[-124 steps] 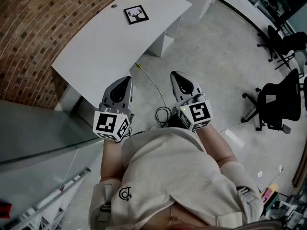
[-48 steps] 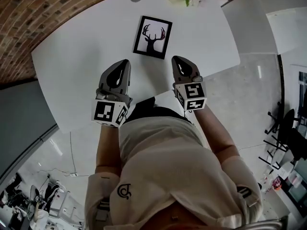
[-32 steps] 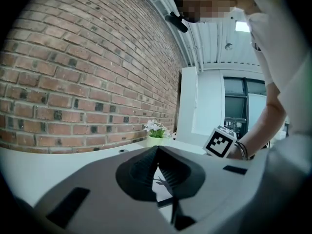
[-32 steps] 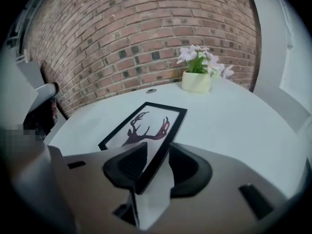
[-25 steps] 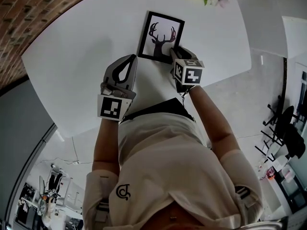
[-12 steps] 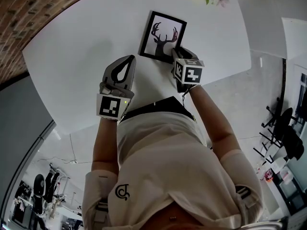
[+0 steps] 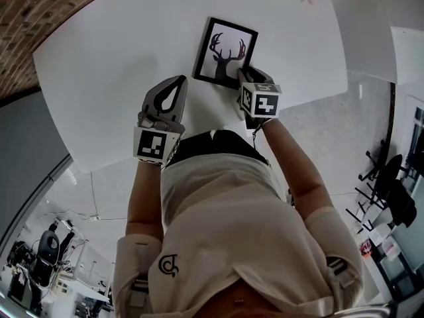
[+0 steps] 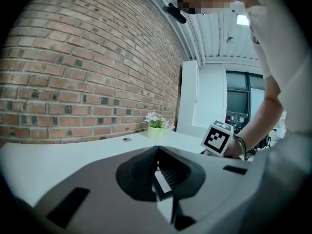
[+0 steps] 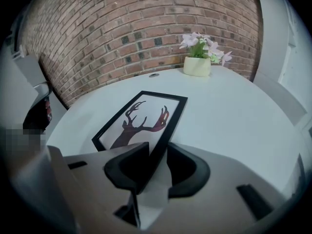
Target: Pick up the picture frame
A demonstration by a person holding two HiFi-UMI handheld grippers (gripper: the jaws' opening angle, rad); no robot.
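Observation:
The picture frame (image 7: 225, 52), black with a deer silhouette on white, lies flat on the white table (image 7: 112, 58). My right gripper (image 7: 246, 78) points steeply down at the frame's near right corner. In the right gripper view the frame (image 9: 141, 118) runs its right edge in between the jaws of the right gripper (image 9: 158, 152). Those jaws have closed a little but stand open, and the right one is clear of the frame. My left gripper (image 7: 174, 85) hovers left of the frame's near edge, shut and empty; its joined tips (image 8: 157, 152) show in the left gripper view.
A small pot of pale flowers (image 9: 197, 65) stands at the table's far end, with a round cable hole (image 9: 154, 75) to its left. A brick wall (image 7: 40, 12) runs along the table's far side. The table's near edge lies under my wrists, with the floor (image 7: 371, 111) to the right.
Both grippers have slid a short way over the table toward the frame. The right gripper stays at the frame's near right corner, and the frame has not moved.

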